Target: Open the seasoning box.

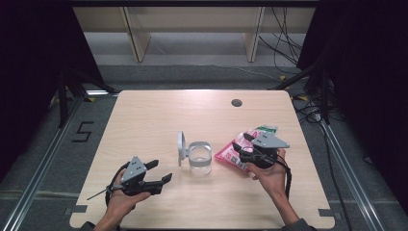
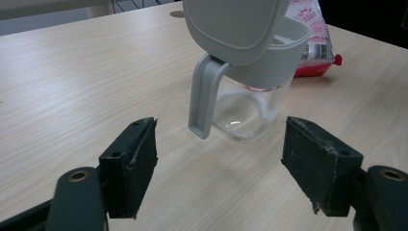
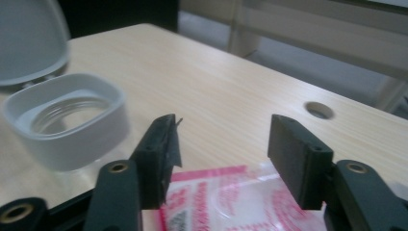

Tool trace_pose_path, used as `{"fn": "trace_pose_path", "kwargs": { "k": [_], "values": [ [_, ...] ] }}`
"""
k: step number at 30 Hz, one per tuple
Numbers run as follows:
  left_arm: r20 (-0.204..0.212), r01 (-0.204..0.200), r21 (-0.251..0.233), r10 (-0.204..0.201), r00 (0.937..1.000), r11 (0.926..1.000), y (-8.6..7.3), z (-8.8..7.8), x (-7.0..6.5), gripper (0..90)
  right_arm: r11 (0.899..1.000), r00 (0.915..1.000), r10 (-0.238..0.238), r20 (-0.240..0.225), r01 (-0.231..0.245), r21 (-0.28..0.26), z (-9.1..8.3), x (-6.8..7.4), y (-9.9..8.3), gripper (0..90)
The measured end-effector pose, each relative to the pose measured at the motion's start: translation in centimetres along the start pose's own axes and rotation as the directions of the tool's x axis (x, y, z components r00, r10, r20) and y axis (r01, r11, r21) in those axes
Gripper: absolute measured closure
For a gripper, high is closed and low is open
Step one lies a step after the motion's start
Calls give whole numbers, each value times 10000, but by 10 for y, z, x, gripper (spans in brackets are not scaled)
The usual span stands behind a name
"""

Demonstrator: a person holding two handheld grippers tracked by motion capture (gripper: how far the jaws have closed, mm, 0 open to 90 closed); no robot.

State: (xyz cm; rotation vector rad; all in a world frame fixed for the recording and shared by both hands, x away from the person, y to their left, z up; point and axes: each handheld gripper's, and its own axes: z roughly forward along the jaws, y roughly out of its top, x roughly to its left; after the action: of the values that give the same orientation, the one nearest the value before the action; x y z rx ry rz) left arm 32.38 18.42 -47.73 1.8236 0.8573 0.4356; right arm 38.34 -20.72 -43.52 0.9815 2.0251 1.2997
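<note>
A clear jar (image 1: pixel 199 159) with a grey collar stands at the table's middle, its grey lid (image 1: pixel 181 147) flipped up on the left side. A pink printed packet (image 1: pixel 230 155) lies flat just right of it. My right gripper (image 1: pixel 242 141) hovers over the packet's far part, open, with nothing pressed between its pads; the right gripper view has the packet (image 3: pixel 231 202) below the jaws and the jar (image 3: pixel 67 130) off to the left. My left gripper (image 1: pixel 162 171) rests at the front left, open and empty, pointing at the jar (image 2: pixel 250 103) and its lid (image 2: pixel 231 24).
The wooden table (image 1: pixel 144 120) has a round cable hole (image 1: pixel 236 102) near its far edge. A green and white wrapper edge (image 1: pixel 267 129) shows behind the right gripper. Dark frames and cables surround the table on the floor.
</note>
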Motion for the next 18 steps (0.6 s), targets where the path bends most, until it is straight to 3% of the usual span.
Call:
{"fn": "trace_pose_path", "kwargs": {
  "k": [1, 3, 6, 8, 9, 11, 12, 15, 16, 17, 18],
  "values": [
    [-11, -13, 17, 13, 10000, 10000, 0, 0, 0, 272, 9995, 9994, 301, 159, -301, -2, -3, -1, -2, 416],
    [-104, -36, 102, 37, 9999, 9999, 0, 0, -1, 265, 10000, 9985, 44, 542, -45, 8, -6, -11, -5, 383],
    [2, -95, 169, 95, 10000, 9998, 0, 1, -2, 249, 9979, 9942, 623, 878, -633, 94, -14, -19, -14, 343],
    [-100, -147, 234, 150, 9998, 9996, 0, 3, -3, 244, 9981, 9932, 623, 981, -619, -73, -17, -29, -18, 296],
    [-86, -48, 159, 50, 10000, 9999, -1, 4, -4, 230, 9950, 9908, 986, 930, -965, -264, -19, -33, -21, 283],
    [-150, -67, 249, 71, 9999, 9997, -1, 4, -5, 214, 9932, 9871, 1103, 1157, -1052, -494, -21, -37, -23, 235],
    [-147, -61, 248, 64, 9999, 9997, -2, 4, -5, 215, 9930, 9846, 1177, 1296, -1159, -212, -23, -37, -23, 219],
    [-204, -54, 251, 59, 9998, 9997, -2, 4, -4, 211, 9939, 9849, 1104, 1335, -1083, -227, -24, -44, -28, 196],
    [-181, -36, 212, 40, 9998, 9998, -2, 4, -4, 207, 9896, 9804, 1426, 1359, -1435, -35, -24, -44, -30, 184],
    [-242, -39, 218, 44, 9997, 9998, -2, 4, -4, 204, 9929, 9841, 1181, 1329, -1193, 12, -23, -48, -32, 180],
    [-273, -33, 227, 40, 9996, 9997, -2, 3, -4, 204, 9869, 9764, 1580, 1472, -1611, 96, -24, -48, -34, 176]
  ]
}}
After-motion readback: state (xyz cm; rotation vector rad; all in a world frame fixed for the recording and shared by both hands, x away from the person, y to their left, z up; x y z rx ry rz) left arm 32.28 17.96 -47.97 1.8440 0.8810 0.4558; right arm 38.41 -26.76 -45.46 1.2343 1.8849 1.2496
